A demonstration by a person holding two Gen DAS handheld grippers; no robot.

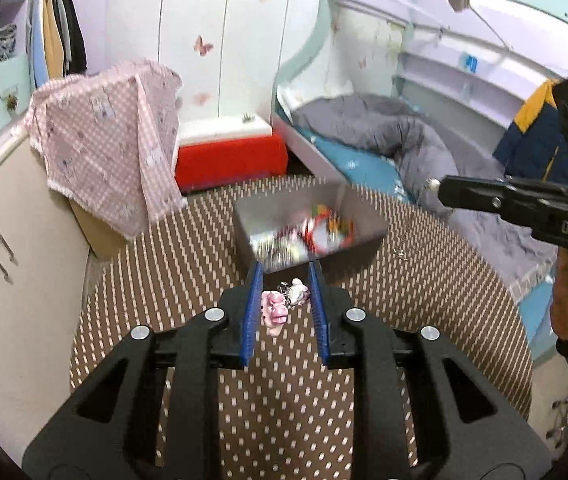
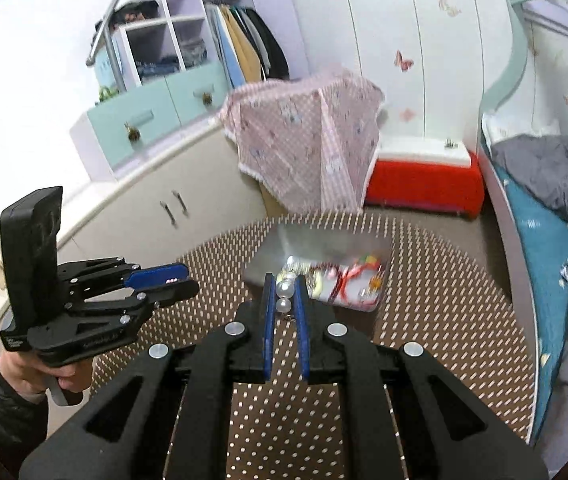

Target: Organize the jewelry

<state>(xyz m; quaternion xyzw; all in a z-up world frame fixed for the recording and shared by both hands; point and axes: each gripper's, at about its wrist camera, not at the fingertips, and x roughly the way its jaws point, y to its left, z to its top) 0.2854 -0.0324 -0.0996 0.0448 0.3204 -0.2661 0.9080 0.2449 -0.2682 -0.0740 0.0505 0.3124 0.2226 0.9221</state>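
Note:
A grey metal box (image 1: 363, 220) with several pieces of jewelry stands on the round brown table (image 1: 284, 400); it also shows in the right wrist view (image 2: 323, 240). My left gripper (image 1: 285, 280) is open, and a pink charm with a key ring (image 1: 274, 310) hangs against its left pad, above the table near the box. My right gripper (image 2: 285, 284) is shut on a pearl piece (image 2: 285, 292) with a small chain hanging below, in front of the box. In the left wrist view the right gripper (image 1: 439, 190) holds it with the chain (image 1: 401, 246) dangling.
A pink checked cloth (image 1: 112, 140) drapes over a box behind the table. A red and white stool (image 1: 230, 156) stands at the back. A bed with a grey quilt (image 1: 403, 136) lies to the right. A beige cabinet (image 1: 16, 260) is on the left.

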